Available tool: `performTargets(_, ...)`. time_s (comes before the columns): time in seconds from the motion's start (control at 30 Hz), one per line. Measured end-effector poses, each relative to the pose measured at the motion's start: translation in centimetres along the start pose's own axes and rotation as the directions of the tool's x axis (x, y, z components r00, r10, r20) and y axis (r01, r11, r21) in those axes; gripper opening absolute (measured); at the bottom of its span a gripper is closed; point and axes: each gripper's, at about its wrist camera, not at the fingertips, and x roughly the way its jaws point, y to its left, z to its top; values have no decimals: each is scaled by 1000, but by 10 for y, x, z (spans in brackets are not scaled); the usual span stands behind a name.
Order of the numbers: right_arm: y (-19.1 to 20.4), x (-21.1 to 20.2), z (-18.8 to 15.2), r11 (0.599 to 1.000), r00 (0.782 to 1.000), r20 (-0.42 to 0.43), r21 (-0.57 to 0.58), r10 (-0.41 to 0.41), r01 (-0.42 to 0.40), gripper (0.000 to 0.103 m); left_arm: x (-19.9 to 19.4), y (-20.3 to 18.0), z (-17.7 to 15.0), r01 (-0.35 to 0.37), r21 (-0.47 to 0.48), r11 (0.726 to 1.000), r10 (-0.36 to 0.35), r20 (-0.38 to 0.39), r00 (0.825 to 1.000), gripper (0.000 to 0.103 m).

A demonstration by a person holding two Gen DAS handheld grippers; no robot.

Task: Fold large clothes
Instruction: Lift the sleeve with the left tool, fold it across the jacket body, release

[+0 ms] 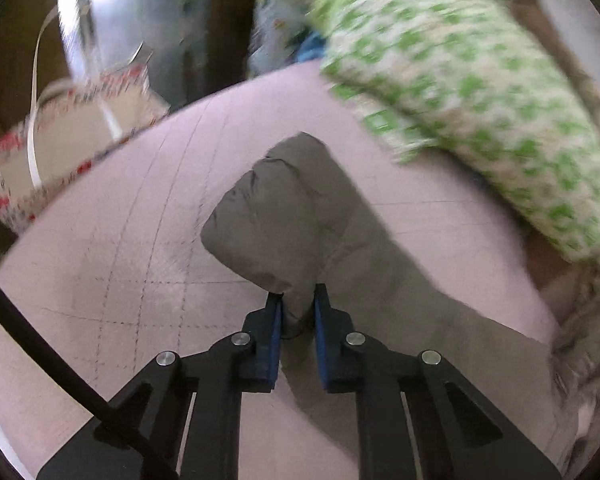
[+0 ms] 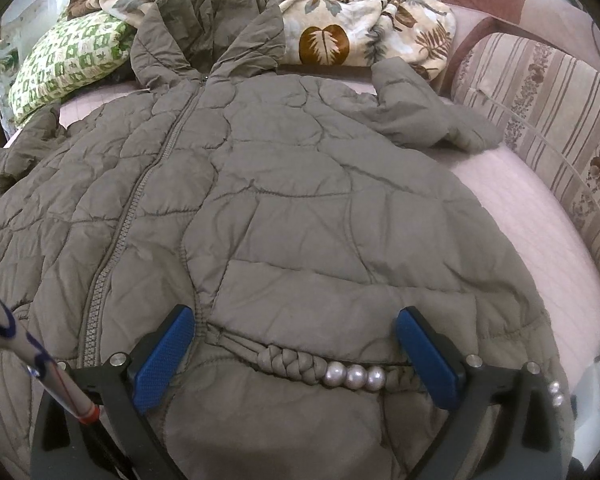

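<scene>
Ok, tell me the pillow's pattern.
Green-and-white checks on the pillow, sharpest in the right wrist view.

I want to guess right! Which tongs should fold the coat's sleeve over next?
Probably the left tongs: they already pinch the sleeve. The right tongs gape open above the coat, gripping nothing.

Motion blur smears my left wrist view: the green-patterned pillow (image 1: pixel 480 112) and the printed bag (image 1: pixel 72 136) beyond the bed's edge lack detail. My left pads hide the pinched jacket sleeve (image 1: pixel 284 216) fold. In my right view, the quilted jacket's (image 2: pixel 284 200) hem runs off the frame's bottom.
</scene>
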Motion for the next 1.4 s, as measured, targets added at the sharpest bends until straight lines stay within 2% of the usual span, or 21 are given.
performTargets(0.13, -2, -2, -1, 1000, 1000, 11, 8, 9, -9, 102, -58, -42, -16, 69, 116, 991, -76, 58, 995, 12)
performTargets(0.23, -6, -6, -1, 999, 999, 16, 27, 31, -32, 102, -100, -77, -44, 149, 217, 965, -167, 70, 983, 12)
performTargets(0.33, -13, -15, -2, 997, 998, 26, 46, 58, -59, 102, -127, -112, -80, 213, 308, 927, -240, 51, 970, 12)
performTargets(0.47, -25, -27, -6, 995, 997, 47, 73, 59, -62, 102, -145, -157, -143, 306, 396, 866, -326, -19, 945, 12)
performTargets(0.53, -33, -32, -7, 994, 997, 52, 95, 57, -61, 102, -144, -171, -173, 340, 411, 846, -348, -58, 936, 12)
performTargets(0.6, -40, -36, -9, 991, 997, 52, 116, 59, -65, 102, -140, -185, -203, 350, 432, 831, -346, -89, 934, 12)
performTargets(0.7, -49, -43, -11, 989, 997, 54, 132, 54, -61, 102, -124, -193, -239, 350, 437, 828, -324, -136, 936, 12)
performTargets(0.8, -53, -48, -11, 991, 997, 61, 128, 41, -48, 102, -112, -190, -260, 336, 424, 841, -294, -162, 942, 12)
performTargets(0.9, -53, -52, -8, 991, 997, 64, 124, 46, -54, 102, -103, -184, -267, 292, 441, 849, -251, -151, 956, 14)
performTargets(0.97, -49, -55, -4, 991, 996, 61, 119, 60, -67, 102, -109, -176, -272, 293, 449, 844, -251, -152, 956, 24)
performTargets(1.03, -41, -55, 4, 991, 995, 54, 101, 81, -86, 102, -120, -159, -275, 352, 414, 840, -305, -176, 936, 50)
performTargets(1.07, -34, -55, 9, 991, 994, 49, 88, 95, -99, 102, -128, -149, -277, 370, 395, 841, -330, -168, 929, 53)
performTargets(1.13, -21, -54, 18, 990, 992, 39, 66, 123, -125, 102, -142, -133, -281, 373, 393, 841, -349, -132, 928, 57)
performTargets(1.23, 11, -50, 37, 985, 985, 27, 16, 173, -173, 102, -161, -113, -288, 331, 440, 835, -346, -47, 937, 58)
performTargets(1.33, 43, -44, 57, 975, 975, 22, -27, 221, -220, 102, -167, -93, -283, 259, 457, 851, -313, 44, 949, 59)
performTargets(1.4, 67, -36, 73, 962, 963, 10, -40, 270, -270, 102, -162, -84, -274, 228, 452, 862, -284, 58, 957, 59)
